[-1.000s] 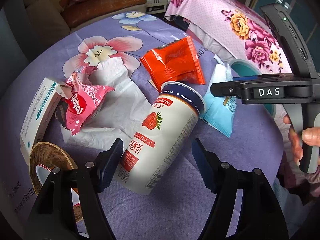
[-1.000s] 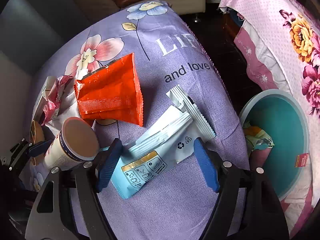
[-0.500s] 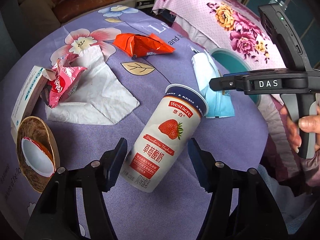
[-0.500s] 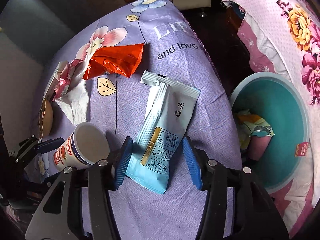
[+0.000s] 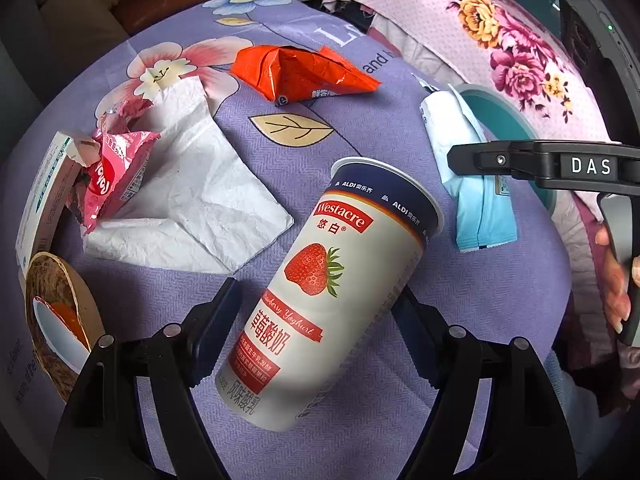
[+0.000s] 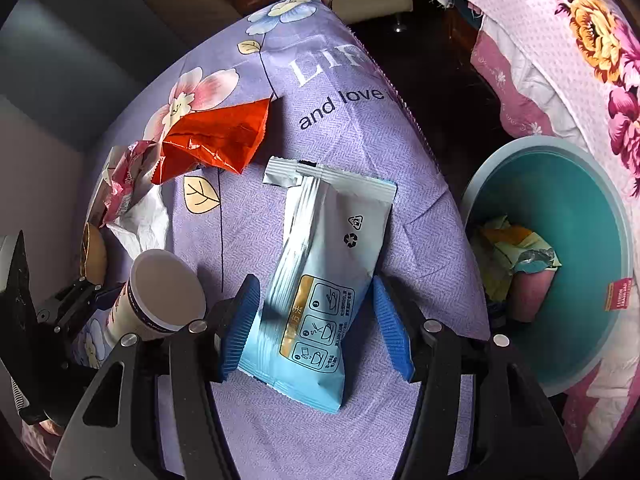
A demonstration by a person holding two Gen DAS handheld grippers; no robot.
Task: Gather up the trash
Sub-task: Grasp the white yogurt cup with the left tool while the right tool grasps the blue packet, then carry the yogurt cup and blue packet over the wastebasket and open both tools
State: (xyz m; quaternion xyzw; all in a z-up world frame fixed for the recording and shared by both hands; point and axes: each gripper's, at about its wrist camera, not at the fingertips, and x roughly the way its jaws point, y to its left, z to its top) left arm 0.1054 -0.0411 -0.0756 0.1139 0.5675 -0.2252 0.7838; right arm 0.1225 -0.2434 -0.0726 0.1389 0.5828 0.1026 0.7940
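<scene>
A white strawberry yoghurt cup (image 5: pixel 340 292) lies between the fingers of my left gripper (image 5: pixel 316 328), which is shut on it; it also shows in the right wrist view (image 6: pixel 160 296). My right gripper (image 6: pixel 316 324) is closed around a light blue packet (image 6: pixel 324 280), its pads against the packet's sides; the packet shows in the left wrist view (image 5: pixel 468 184) too. A teal bin (image 6: pixel 592 208) with some trash inside stands to the right of the table.
On the purple flowered tablecloth (image 5: pixel 480 300) lie an orange wrapper (image 5: pixel 300 72), a white tissue (image 5: pixel 192 196), a pink wrapper (image 5: pixel 112 176), a small carton (image 5: pixel 44 196) and a brown bowl (image 5: pixel 56 320). A pink flowered cloth (image 6: pixel 560 52) lies behind the bin.
Both grippers have closed in from wide open: the left onto the yoghurt cup, the right onto the blue packet. The packet has turned lengthwise between the right fingers.
</scene>
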